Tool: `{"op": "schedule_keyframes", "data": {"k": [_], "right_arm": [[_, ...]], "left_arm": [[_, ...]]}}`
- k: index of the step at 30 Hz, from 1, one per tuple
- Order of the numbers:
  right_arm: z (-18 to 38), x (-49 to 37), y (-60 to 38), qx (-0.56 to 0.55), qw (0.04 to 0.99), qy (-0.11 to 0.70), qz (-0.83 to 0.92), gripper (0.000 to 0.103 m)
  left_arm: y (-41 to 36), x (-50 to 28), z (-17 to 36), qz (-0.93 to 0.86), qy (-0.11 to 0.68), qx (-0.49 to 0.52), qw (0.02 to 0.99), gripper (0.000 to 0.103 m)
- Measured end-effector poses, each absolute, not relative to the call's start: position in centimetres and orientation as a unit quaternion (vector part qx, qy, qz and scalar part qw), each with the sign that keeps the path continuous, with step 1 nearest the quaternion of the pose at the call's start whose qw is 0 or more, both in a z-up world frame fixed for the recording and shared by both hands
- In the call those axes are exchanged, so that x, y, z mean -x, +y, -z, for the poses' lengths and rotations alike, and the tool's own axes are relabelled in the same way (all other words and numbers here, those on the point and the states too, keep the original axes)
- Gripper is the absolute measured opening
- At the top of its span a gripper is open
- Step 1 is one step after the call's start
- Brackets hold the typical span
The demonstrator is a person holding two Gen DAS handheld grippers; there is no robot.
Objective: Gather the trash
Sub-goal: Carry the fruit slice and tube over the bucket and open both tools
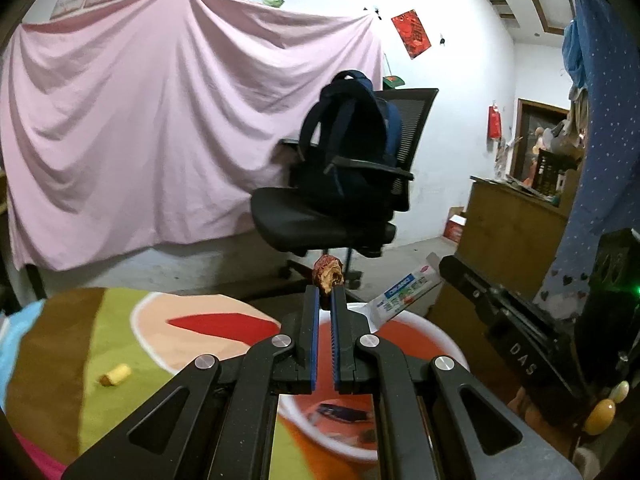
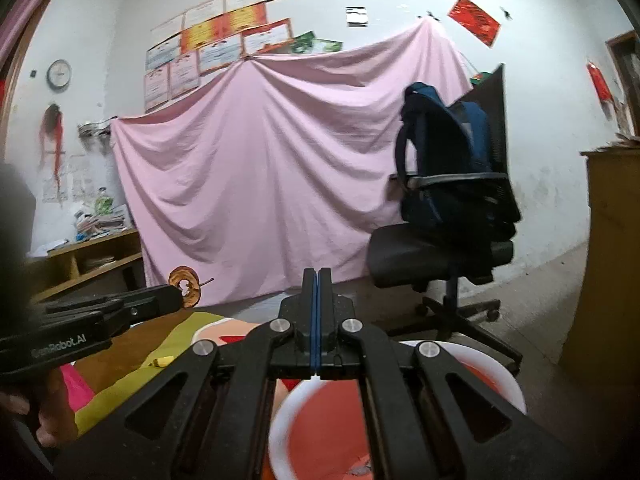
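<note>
A: Nearest first. What's w/ the left gripper (image 1: 325, 294)?

B: Clamped on an apple core (image 1: 329, 275), brown and dried, pinched at the very tips of the blue-padded fingers (image 1: 315, 312). In the right cam the same core (image 2: 186, 285) sticks out past the tip of the left gripper (image 2: 176, 295), which comes in from the left side.

A: And the right gripper (image 2: 317, 276)?

B: Pads pressed together, nothing btwn them. In the left cam its body shows at right, but I can't see the tips there.

A: Where's the bin?

B: Red bucket w/ white rim (image 1: 436, 330), right under both grippers. Right cam looks down into it (image 2: 512, 380). A dark wrapper (image 1: 343, 413) lies inside; a toothpaste box (image 1: 404, 290) leans on the far rim, poking out.

A: Other trash?

B: Small yellow scrap (image 1: 116, 374) on the colourful blanket (image 1: 100, 328), left of the bucket, well apart from it. Same scrap (image 2: 162, 361) in the right cam.

A: Farther back?

B: Black office chair (image 1: 328, 220) w/ a navy backpack (image 1: 352, 140) on the seat. Behind, a pink sheet (image 1: 160, 120) hangs on the far wall. Wooden cabinet (image 1: 516, 224) at right.
</note>
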State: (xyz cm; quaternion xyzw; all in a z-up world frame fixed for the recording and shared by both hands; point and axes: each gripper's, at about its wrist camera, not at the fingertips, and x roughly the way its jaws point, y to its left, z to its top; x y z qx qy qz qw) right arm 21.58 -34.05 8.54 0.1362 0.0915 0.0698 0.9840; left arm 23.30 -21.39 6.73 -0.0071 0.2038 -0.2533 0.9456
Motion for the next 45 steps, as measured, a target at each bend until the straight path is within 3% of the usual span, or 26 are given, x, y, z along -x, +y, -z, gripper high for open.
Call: {"op": "schedule_keyframes", "data": {"k": [17, 35, 38, 40, 45], "right_arm": [[-6.7, -22.9, -37.4, -0.198, 0.968, 0.143, -0.055, 0.03], [-6.3, -23.4, -36.9, -0.188, 0.969, 0.153, -0.055, 0.034], [-6.3, -23.4, -36.8, -0.188, 0.969, 0.151, -0.056, 0.043], [-6.4, -23.3, -36.7, -0.188, 0.969, 0.146, -0.057, 0.058], [-6.8, -23.0, -36.2, -0.191, 0.971, 0.129, -0.062, 0.071]], "left_arm": [[-23.6, -25.5, -4.8, 0.28, 0.284, 0.028, 0.917, 0.004], [-23.0, -26.9, -4.2, 0.277, 0.309, 0.05, 0.908, 0.005], [-22.6, -26.9, -4.3, 0.273, 0.304, 0.053, 0.911, 0.011], [-22.2, -26.7, -4.5, 0.269, 0.298, 0.056, 0.914, 0.015], [-20.4, -26.2, -5.3, 0.249, 0.277, 0.054, 0.926, 0.02]]}}
